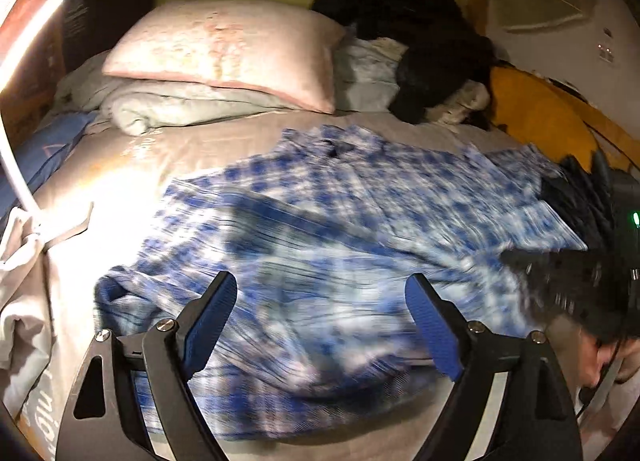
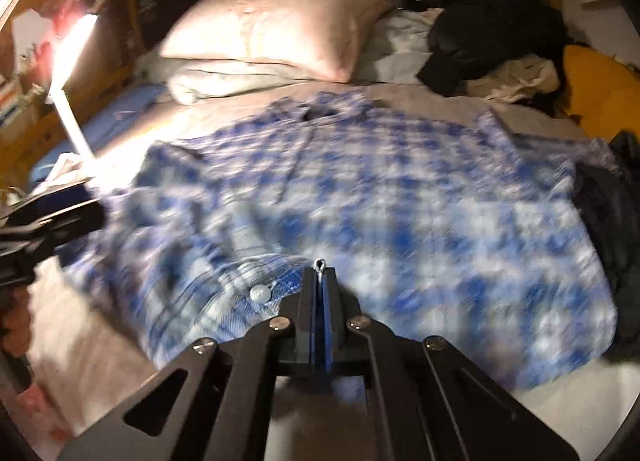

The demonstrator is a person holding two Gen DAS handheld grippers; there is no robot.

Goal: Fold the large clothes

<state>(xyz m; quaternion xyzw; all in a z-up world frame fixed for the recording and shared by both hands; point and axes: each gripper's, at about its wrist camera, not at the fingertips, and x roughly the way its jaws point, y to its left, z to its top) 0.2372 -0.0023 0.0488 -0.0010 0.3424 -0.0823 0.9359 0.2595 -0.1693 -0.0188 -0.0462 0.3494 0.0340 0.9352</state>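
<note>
Your left gripper (image 1: 320,293) hangs wide apart over the blue checked shirt (image 1: 340,221), which spreads flat on the bed (image 1: 120,165) just ahead of and beneath its blue pads, nothing between them. Your right gripper (image 2: 319,273) is pinched tight on the shirt's near edge, the rest of the cloth stretching away ahead of its tips toward the pillow (image 2: 272,25).

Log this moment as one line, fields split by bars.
stage: early fold | shirt: spread on bed | left gripper: open above shirt | right gripper: shut on shirt edge
</note>
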